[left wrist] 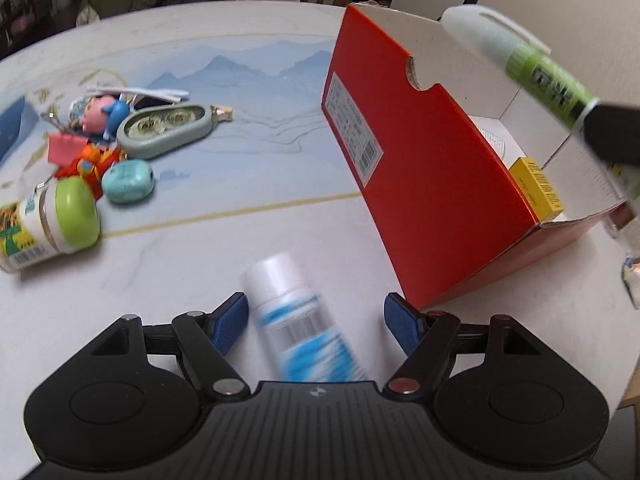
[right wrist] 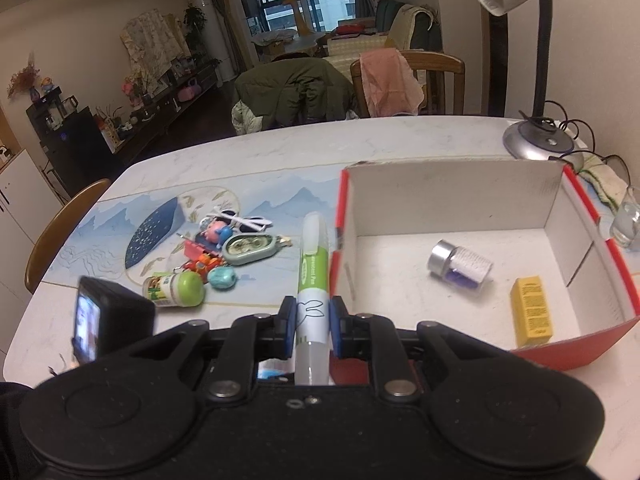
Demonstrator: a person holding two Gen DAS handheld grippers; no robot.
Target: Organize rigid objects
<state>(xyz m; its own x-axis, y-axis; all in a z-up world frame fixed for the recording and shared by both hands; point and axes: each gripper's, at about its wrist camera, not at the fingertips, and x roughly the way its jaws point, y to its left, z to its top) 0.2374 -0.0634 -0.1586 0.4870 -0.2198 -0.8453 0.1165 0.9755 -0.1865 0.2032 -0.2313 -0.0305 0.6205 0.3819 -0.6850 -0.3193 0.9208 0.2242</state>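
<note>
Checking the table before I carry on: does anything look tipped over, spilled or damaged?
Nothing is spilled or broken. The green-lidded jar lies on its side by the toy pile, and a white and blue bottle lies flat between the open left tongs. Inside the red box, a small silver-capped vial lies tipped over too.

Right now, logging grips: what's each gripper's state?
Left gripper: open, white-and-blue bottle between its jaws, ungripped.
Right gripper: shut on the correction pen.

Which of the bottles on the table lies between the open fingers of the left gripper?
The white bottle with blue label, beside the red box. The green-capped bottle lies far left.
</note>
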